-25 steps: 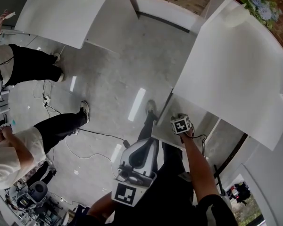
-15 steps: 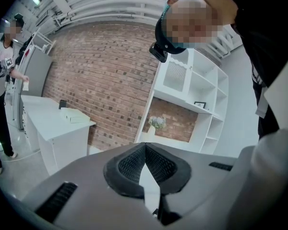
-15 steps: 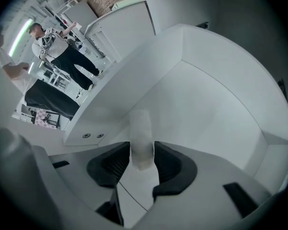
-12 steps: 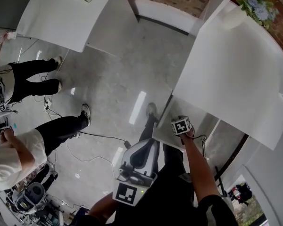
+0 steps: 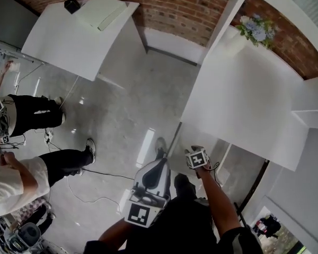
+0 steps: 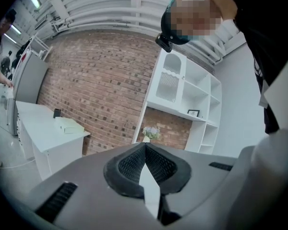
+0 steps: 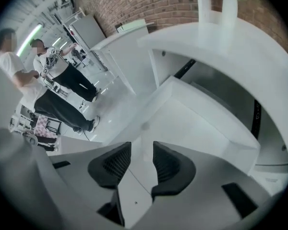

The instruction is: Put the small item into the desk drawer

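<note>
The white desk (image 5: 244, 99) fills the right of the head view, and its drawer (image 5: 201, 139) stands pulled out under the near edge. My right gripper (image 5: 194, 151) hangs at the drawer's front. In the right gripper view the drawer (image 7: 201, 123) lies open and white, and its front edge runs into the gap of my right gripper (image 7: 141, 159). The jaws are closing but the pads stand apart from the edge. I make out no small item. My left gripper (image 5: 158, 164) hangs beside my leg, shut and empty, pointing up at the room in the left gripper view (image 6: 145, 159).
A second white desk (image 5: 74, 36) at the far left carries a white box (image 5: 102, 10) and a small black thing (image 5: 71, 5). Two people (image 5: 21, 179) stand at the left, with cables (image 5: 90, 173) on the floor. Flowers (image 5: 254, 29) stand at the desk's far end.
The head view has tipped up, so the brick wall now shows. My right gripper stays at the drawer's front. The far person at the left has shifted.
</note>
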Motion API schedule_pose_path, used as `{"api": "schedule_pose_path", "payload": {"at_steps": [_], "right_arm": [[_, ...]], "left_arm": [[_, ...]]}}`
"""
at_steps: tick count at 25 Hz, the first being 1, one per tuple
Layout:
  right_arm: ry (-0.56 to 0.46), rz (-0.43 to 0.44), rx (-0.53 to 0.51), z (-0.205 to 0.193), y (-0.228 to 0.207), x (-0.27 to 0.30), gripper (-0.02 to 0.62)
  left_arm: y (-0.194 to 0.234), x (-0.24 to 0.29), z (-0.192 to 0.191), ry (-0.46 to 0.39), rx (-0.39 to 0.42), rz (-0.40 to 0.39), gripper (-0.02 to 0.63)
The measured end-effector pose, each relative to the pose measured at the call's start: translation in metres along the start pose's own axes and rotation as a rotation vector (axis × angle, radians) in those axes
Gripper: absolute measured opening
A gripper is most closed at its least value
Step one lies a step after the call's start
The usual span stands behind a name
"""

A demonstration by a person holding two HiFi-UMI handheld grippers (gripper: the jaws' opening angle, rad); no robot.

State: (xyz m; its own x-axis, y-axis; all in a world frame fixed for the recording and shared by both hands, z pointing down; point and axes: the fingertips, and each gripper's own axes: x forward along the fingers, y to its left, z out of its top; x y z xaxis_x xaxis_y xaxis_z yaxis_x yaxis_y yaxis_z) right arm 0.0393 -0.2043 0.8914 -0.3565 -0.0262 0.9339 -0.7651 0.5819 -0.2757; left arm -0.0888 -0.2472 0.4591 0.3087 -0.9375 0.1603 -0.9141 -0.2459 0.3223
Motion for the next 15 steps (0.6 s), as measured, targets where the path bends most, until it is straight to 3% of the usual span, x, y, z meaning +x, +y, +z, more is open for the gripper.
{"api": "schedule_pose_path", "payload": {"at_steps": [7,15], "right_arm": [[-0.284,-0.051,0.052,0.049,0.006,-0.114,0.099],[-0.718,-0.115,0.089,0.115,0.03,-0.282,0.025]], "left_arm": [[-0.018,-0.024,0.036,-0.063,0.048,-0.019,0.025],[-0.035,-0.035,0.073,-0.148,0.118,-0.067,0.025]]}}
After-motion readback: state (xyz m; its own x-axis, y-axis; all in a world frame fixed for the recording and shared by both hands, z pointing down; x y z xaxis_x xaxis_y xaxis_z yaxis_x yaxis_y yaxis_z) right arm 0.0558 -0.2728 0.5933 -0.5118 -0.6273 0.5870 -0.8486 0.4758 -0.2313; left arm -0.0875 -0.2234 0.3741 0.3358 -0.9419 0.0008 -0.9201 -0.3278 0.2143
